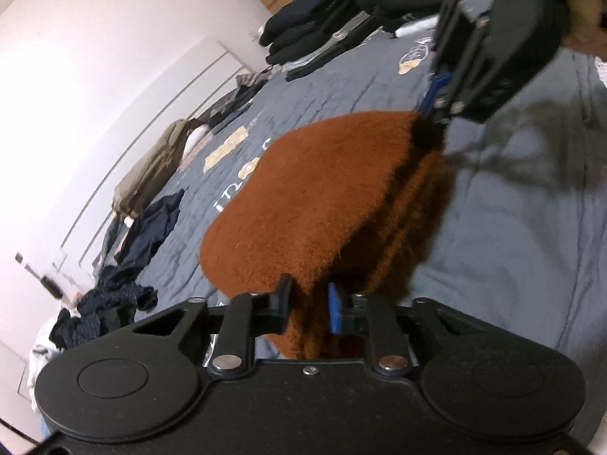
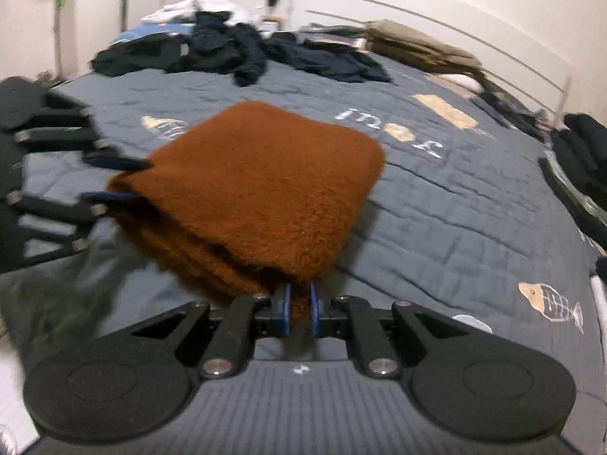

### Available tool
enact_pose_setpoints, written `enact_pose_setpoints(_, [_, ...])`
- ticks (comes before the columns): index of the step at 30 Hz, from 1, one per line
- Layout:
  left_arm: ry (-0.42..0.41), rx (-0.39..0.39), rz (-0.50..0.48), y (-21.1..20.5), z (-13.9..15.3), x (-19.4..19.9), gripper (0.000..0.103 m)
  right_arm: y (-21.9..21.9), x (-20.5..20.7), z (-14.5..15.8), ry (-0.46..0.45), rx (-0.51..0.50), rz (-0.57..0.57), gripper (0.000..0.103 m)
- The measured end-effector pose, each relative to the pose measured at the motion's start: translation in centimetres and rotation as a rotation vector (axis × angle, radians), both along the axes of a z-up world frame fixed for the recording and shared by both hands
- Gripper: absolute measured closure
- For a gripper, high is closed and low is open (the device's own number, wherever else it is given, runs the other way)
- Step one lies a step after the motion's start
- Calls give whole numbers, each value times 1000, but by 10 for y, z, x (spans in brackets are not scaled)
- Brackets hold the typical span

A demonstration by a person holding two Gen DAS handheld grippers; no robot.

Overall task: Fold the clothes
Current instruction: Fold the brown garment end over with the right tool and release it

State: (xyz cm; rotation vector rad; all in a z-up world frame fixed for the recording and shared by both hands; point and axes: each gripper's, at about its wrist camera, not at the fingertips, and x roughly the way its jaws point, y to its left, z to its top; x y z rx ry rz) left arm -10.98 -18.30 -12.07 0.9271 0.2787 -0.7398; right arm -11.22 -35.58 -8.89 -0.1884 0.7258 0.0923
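— Right gripper (image 2: pixel 298 309) first, since it sat closest to the lens: what were its blue pads doing?

— Pinched narrow on a near corner of the rust-brown fuzzy folded garment (image 2: pixel 258 189), with pile squeezed between them. The left gripper (image 1: pixel 309 307) was closed down too, fabric running between its pads, though a slit of gap showed on one side, so that hold looked looser to me.

— And where was the garment?

— Folded into a thick pad on the grey quilted bedspread (image 2: pixel 436 204) with fish drawings, near the front edge of the bed. Both grippers held the same near side, one at each corner, so its layered open edge faced them and the rounded fold lay away.

— Room to move?

— Bare quilt lay beyond and to the right. A heap of dark loose clothes (image 2: pixel 242 49) sat well apart at the far end, and stacked dark folded clothes (image 1: pixel 318 26) lined the right side, probably where this belonged.
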Motion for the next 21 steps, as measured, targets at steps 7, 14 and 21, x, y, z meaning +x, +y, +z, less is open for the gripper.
enact_pose_setpoints(7, [37,1,17,8,12,-4,81,-8,4,8,-31,103,-90,92])
enact_pose_setpoints(14, [-35,10,-61,2,5,-21,37,-24,1,21,-53,284,-129,92])
enact_pose_setpoints(21, [-107,65,-49,-17,-21,-17,39,-34,-9,43,-138,408,-142,92])
